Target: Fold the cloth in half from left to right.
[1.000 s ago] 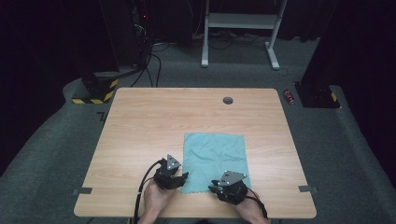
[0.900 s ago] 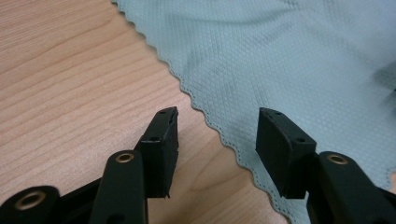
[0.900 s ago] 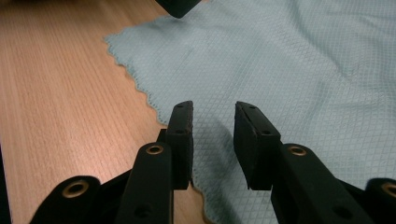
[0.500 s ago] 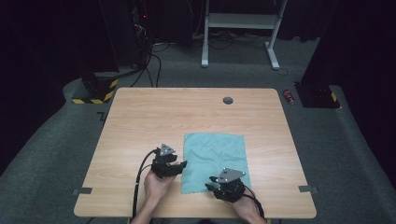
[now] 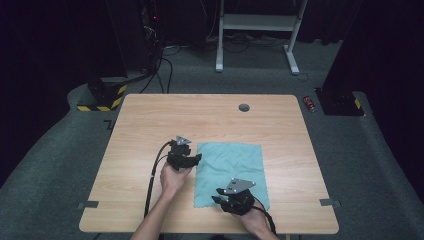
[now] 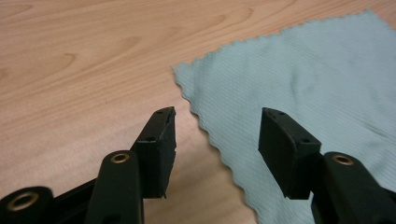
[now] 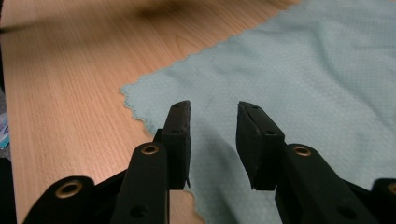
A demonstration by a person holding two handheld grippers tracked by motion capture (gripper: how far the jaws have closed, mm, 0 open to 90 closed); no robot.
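At lower centre, I'm straddling the cloth [image 5: 235, 165] edge with the wide-open left gripper [image 6: 217, 133]; right gripper [image 7: 213, 121], jaws narrowly parted, should descend squarely

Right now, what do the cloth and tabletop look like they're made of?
Cloth: thin woven or microfibre-type fabric, matte pale teal, judging by the fine ribbed texture and zigzag-cut edge. Table: light wood-grain surface, smooth, slight sheen; likely laminate rather than solid wood, but the look leaves that open.

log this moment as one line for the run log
left gripper: open, at cloth's left edge | right gripper: open, over cloth's near corner | cloth: flat on table, not gripped
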